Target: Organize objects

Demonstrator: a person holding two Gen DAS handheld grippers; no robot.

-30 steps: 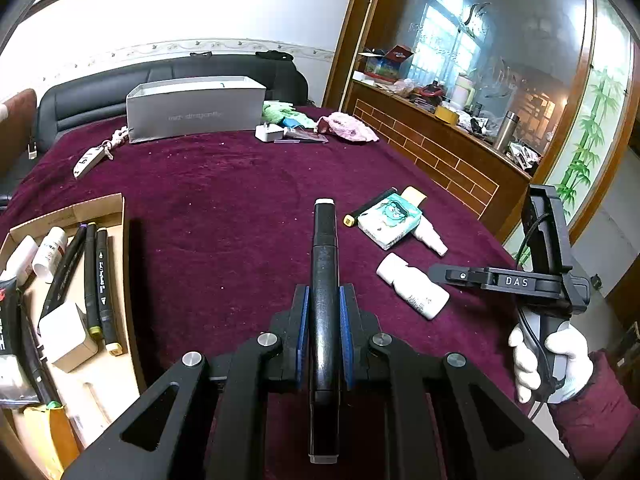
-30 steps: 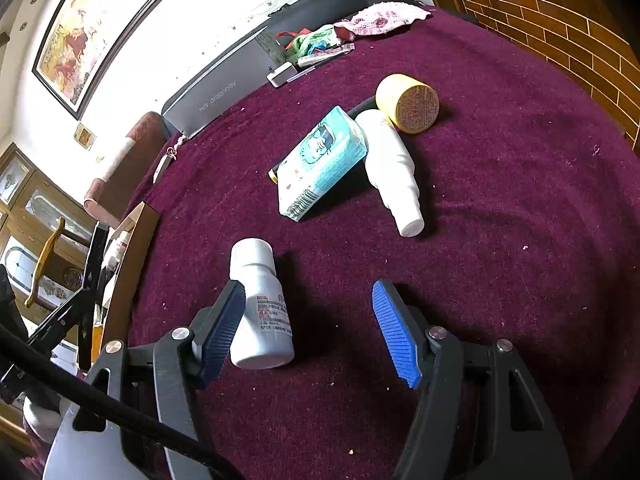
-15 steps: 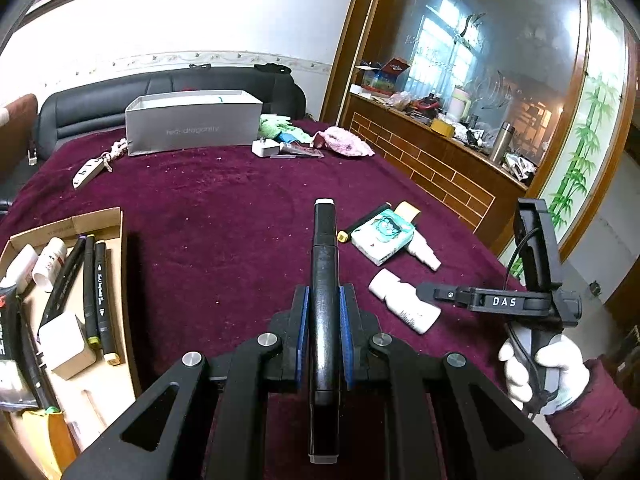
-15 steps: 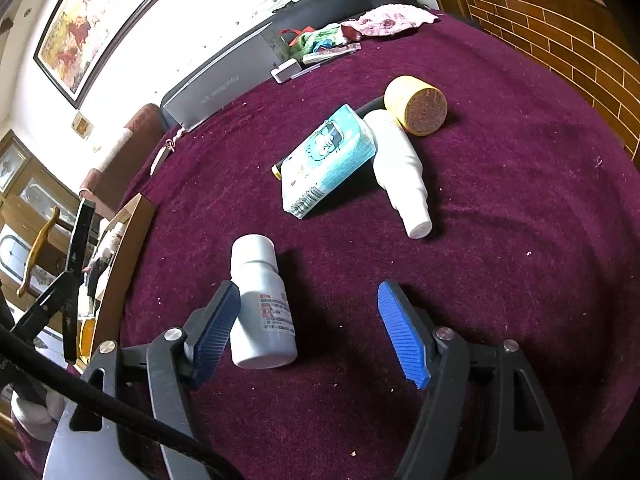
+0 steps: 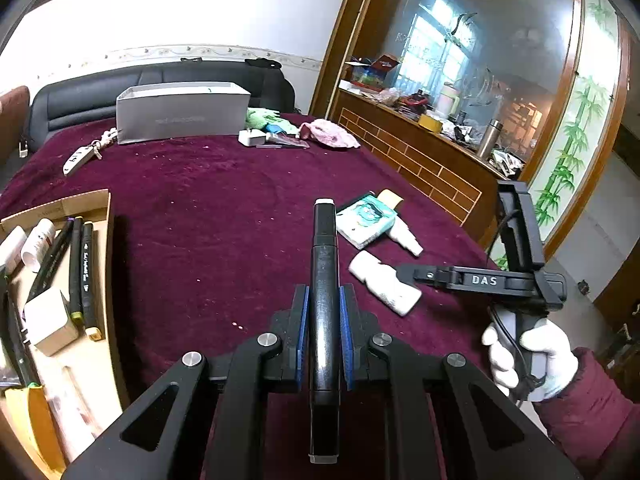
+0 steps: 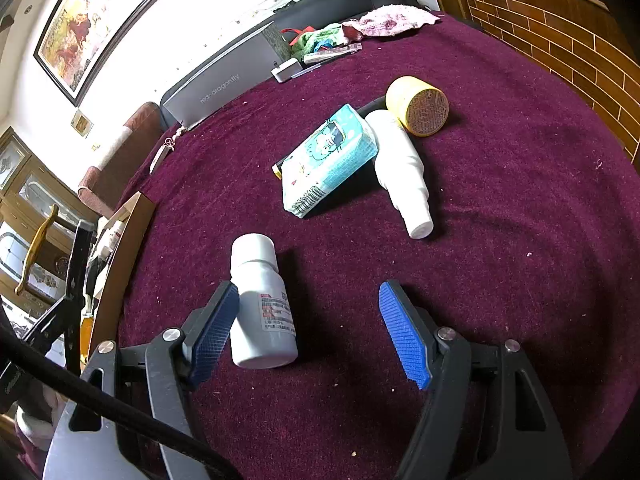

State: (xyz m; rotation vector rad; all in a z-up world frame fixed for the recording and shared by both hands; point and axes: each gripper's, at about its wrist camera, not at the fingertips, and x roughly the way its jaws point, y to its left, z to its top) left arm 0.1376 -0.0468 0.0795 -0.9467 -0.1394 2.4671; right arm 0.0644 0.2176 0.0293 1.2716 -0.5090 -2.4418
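Note:
My left gripper (image 5: 323, 292) is shut on a black marker (image 5: 325, 248) with a white tip and holds it above the maroon tablecloth, pointing away from me. My right gripper (image 6: 308, 292) stands open just over the cloth. A small white pill bottle (image 6: 260, 300) lies on its side between the jaws, close against the left pad (image 6: 212, 328) and far from the right pad. In the left wrist view a white-gloved hand (image 5: 532, 356) holds that gripper over the same bottle (image 5: 384, 286). At the left an open cardboard box (image 5: 105, 240) holds several markers and small white containers.
Beyond the bottle lie a teal tissue pack (image 6: 328, 160), a white spray bottle (image 6: 402, 168), a yellow jar (image 6: 418, 106) and a dark pen under the pack. A grey carton (image 5: 182, 116), cloths and a charger sit at the far edge. A brick-faced counter (image 5: 420, 160) bounds the right.
The right gripper's jaws have spread a little wider around the pill bottle. The left gripper keeps its hold on the marker and has barely shifted.

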